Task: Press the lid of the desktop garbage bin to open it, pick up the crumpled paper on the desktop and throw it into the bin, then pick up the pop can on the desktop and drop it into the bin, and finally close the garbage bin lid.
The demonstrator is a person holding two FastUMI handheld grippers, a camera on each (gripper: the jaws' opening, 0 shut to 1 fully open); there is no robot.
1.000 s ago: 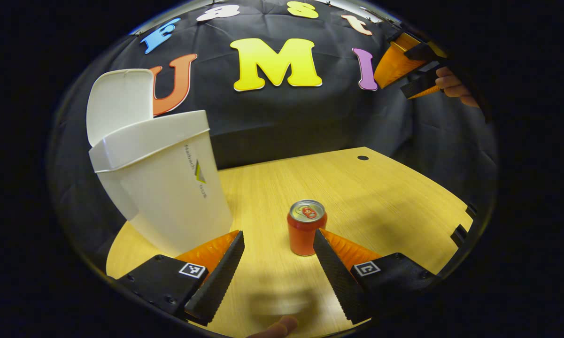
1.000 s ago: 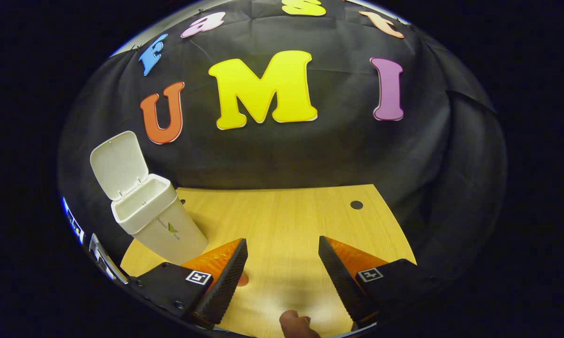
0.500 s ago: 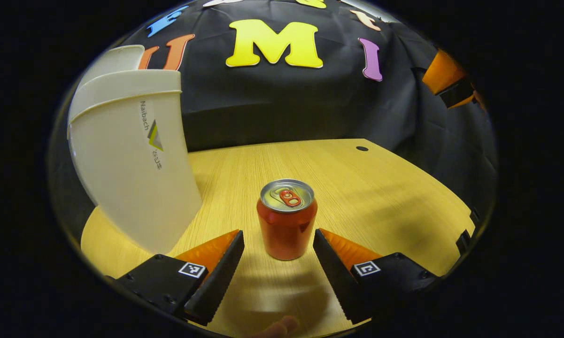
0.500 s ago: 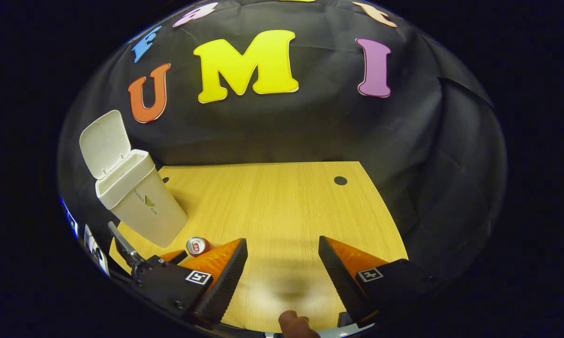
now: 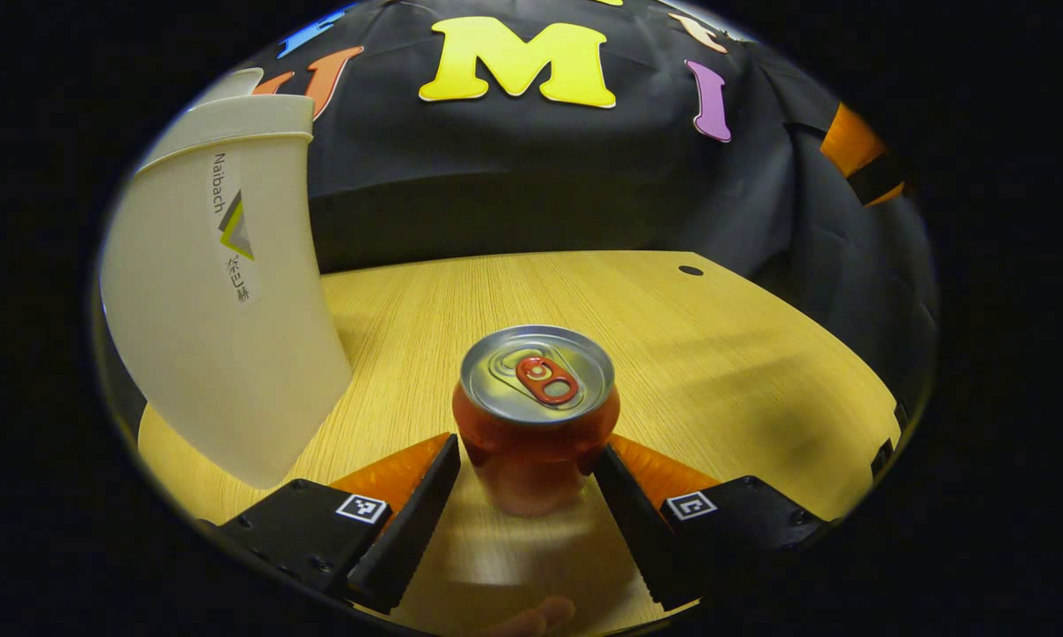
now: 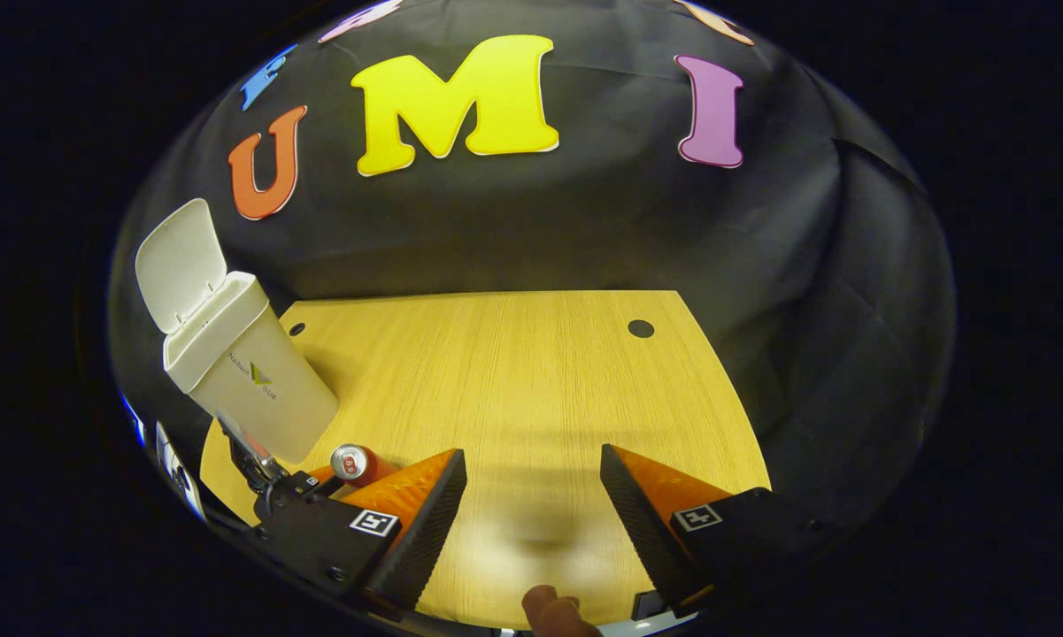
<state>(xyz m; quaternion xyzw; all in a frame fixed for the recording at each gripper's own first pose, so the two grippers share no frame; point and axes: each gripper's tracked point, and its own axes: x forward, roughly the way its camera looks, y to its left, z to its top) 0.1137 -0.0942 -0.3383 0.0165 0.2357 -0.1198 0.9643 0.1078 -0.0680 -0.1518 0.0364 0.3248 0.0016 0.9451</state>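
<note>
An orange pop can (image 5: 535,425) with a silver top stands upright on the wooden desk (image 5: 717,354). It sits between the fingers of my left gripper (image 5: 527,448), which is open, one finger on each side of the can's lower half. The white garbage bin (image 5: 221,301) rises close on the left. In the right gripper view the bin (image 6: 248,380) has its lid (image 6: 180,263) tipped up and back. The can (image 6: 350,462) shows there beside the left gripper (image 6: 296,488). My right gripper (image 6: 532,462) hangs open over bare desk, holding nothing.
The right gripper (image 5: 858,159) shows high at the right edge of the left gripper view. The desk has small round holes (image 6: 641,328) near its back edge. Black cloth walls close the booth behind and to the right. A thumb (image 6: 553,612) shows at the bottom.
My left gripper has come down and forward until the can stands between its open fingers. The right gripper drew back and now looks over more of the desk.
</note>
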